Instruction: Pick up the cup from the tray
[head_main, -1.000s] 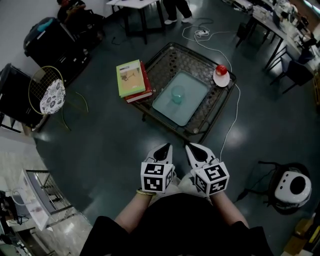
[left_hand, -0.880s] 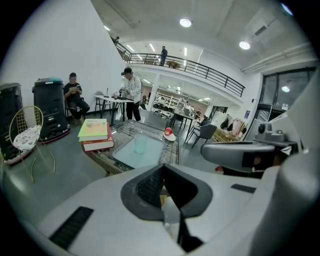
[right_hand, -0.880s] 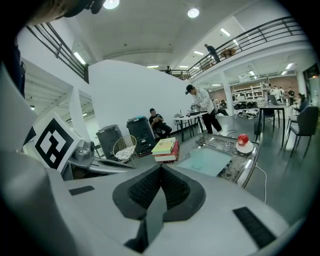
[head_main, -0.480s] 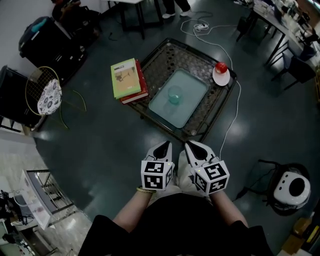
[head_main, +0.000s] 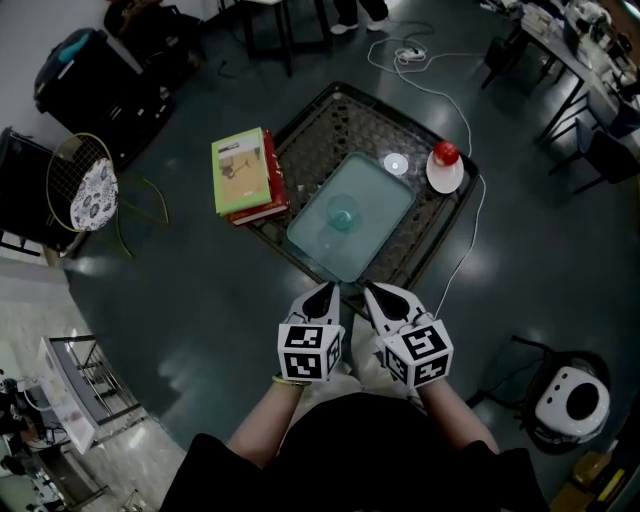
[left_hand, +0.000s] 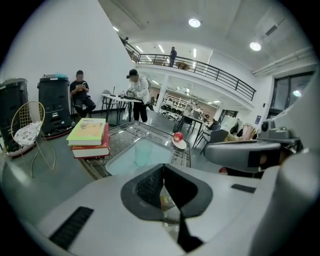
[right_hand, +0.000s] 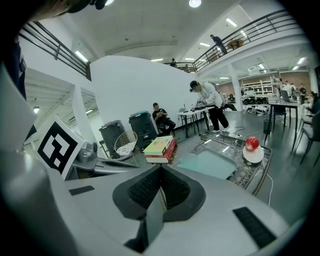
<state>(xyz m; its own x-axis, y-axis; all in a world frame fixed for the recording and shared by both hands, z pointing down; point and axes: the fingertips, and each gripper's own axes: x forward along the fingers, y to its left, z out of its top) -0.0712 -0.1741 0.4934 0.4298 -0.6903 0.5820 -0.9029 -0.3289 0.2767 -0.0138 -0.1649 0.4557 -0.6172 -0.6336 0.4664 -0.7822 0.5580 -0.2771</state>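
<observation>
A translucent pale green cup (head_main: 342, 213) stands upright in the middle of a pale blue tray (head_main: 375, 175) on a low glass table (head_main: 330, 125). The cup (left_hand: 142, 155) and the tray (left_hand: 120, 163) also show in the left gripper view, ahead of the jaws. In the right gripper view the tray (right_hand: 210, 164) shows and the cup is hidden. My left gripper (head_main: 323, 294) and right gripper (head_main: 374, 295) hang side by side just off the table's near edge, well short of the cup. Both have their jaws together with nothing between them.
A stack of books (head_main: 241, 173) lies on the table's left corner. A red apple (head_main: 445, 152) sits on a white plate (head_main: 444, 176) at the right corner. A white cable (head_main: 470, 215) trails past the table. A wire chair (head_main: 80, 190) stands left, a white machine (head_main: 562, 398) lower right.
The view has shifted so the table sits a little closer to both grippers. A bright ceiling-light reflection now shows on the glass beside the plate. Both grippers stay shut.
</observation>
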